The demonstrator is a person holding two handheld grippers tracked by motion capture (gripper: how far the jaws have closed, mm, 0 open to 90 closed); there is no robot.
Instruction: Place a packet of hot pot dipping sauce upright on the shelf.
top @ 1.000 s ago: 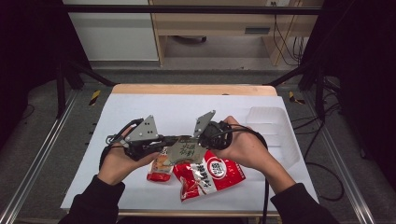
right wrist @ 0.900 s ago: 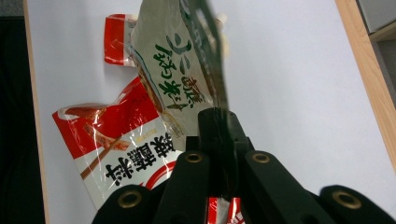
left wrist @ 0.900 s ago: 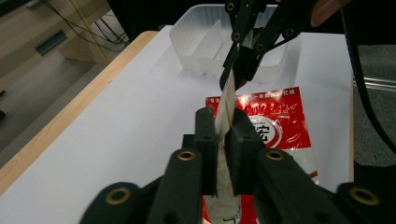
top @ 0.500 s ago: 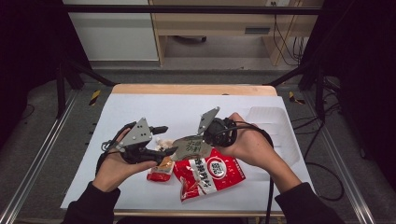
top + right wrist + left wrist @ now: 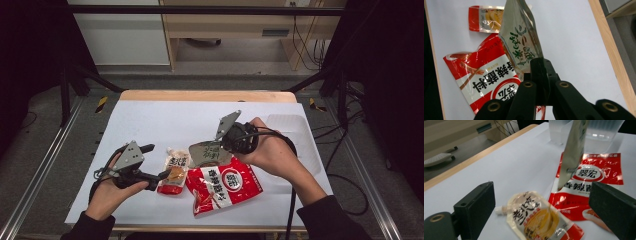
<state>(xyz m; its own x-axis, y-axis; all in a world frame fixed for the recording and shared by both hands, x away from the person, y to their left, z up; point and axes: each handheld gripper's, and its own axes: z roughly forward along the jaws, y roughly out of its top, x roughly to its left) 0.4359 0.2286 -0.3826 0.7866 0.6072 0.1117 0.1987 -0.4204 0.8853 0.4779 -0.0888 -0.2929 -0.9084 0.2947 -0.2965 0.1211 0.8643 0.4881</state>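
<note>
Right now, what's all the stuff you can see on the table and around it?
red bag: 1, red and white, flat on the sheet near the front edge
small pouch: 1, yellow, white and red with a spout, flat on the sheet, left of the red bag
silver pouch: 1, silver with green writing, lifted above the red bag, pinched by the right gripper
clear tray: 1, see-through, right side of the sheet
white sheet: 1, white, covers the table
table: 1, wooden edge shows at the far side
left gripper: 1, black, open, beside the small pouch
right gripper: 1, black, shut on the silver pouch
</note>
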